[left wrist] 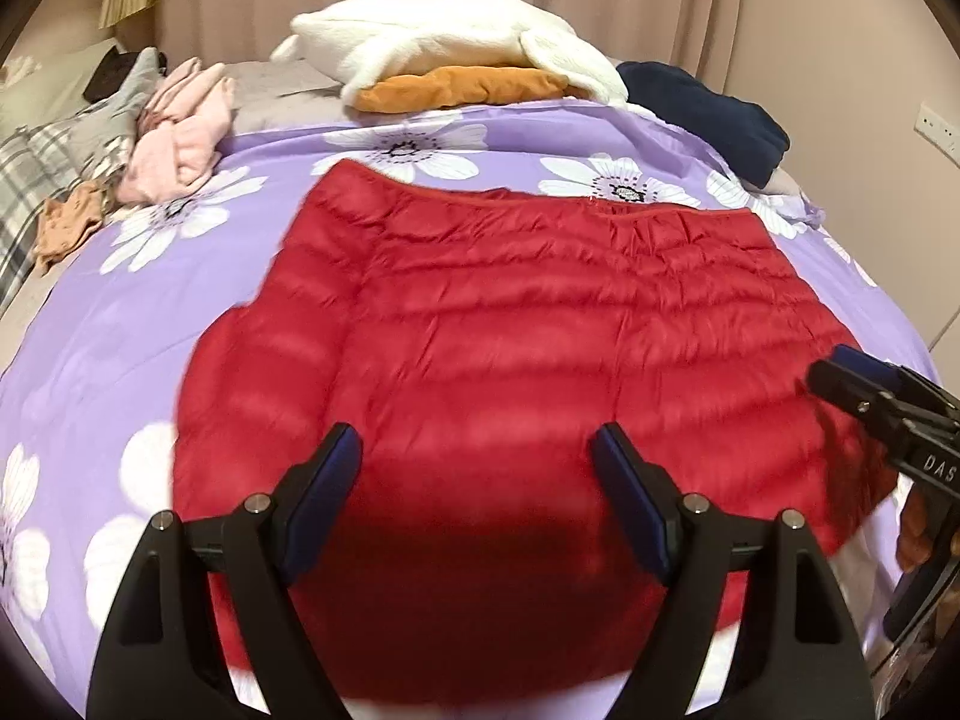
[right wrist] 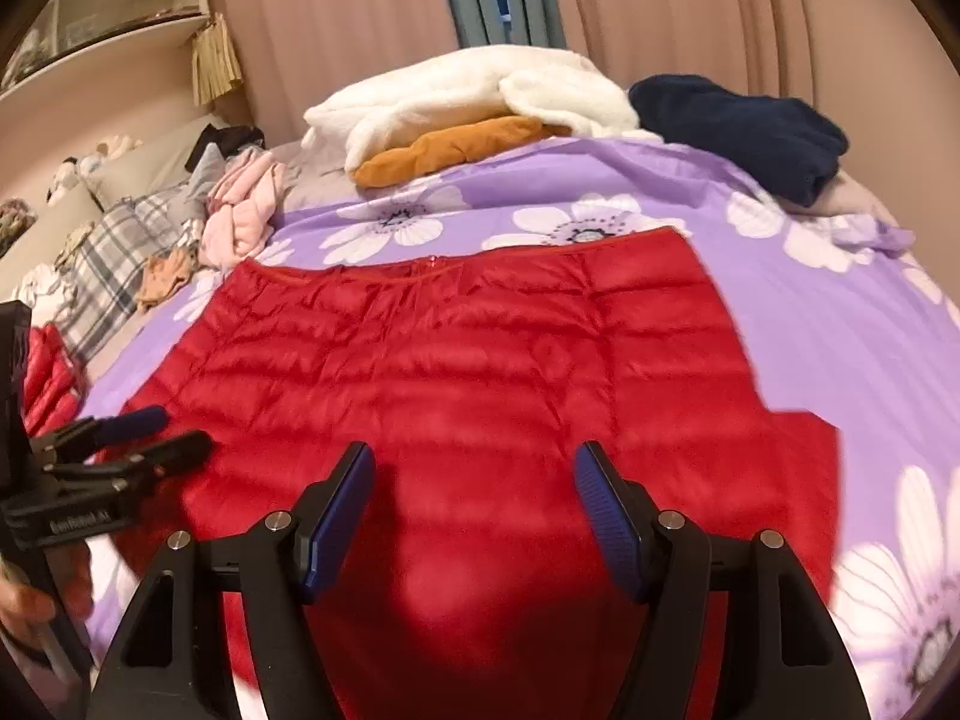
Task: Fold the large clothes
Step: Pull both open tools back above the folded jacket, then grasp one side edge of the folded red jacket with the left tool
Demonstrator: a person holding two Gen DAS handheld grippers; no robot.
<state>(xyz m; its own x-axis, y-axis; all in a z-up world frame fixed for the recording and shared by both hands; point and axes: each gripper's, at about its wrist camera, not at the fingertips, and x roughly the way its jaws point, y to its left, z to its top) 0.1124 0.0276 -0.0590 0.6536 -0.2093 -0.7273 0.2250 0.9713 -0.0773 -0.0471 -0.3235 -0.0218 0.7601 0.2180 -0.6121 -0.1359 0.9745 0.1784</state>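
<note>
A red quilted down jacket (left wrist: 510, 330) lies spread flat on the purple flowered bedspread (left wrist: 120, 330), hem towards the far side; it also shows in the right wrist view (right wrist: 480, 360). My left gripper (left wrist: 477, 444) is open and empty, hovering over the jacket's near middle. My right gripper (right wrist: 474, 462) is open and empty over the jacket's near part. The right gripper also shows at the right edge of the left wrist view (left wrist: 840, 384). The left gripper shows at the left of the right wrist view (right wrist: 174, 429), over the jacket's left edge.
A white fleece (left wrist: 456, 36) on an orange garment (left wrist: 456, 87) and a navy garment (left wrist: 714, 114) lie at the far side of the bed. Pink clothes (left wrist: 180, 138) and plaid bedding (left wrist: 36, 180) lie at the left. A shelf (right wrist: 120, 0) stands far left.
</note>
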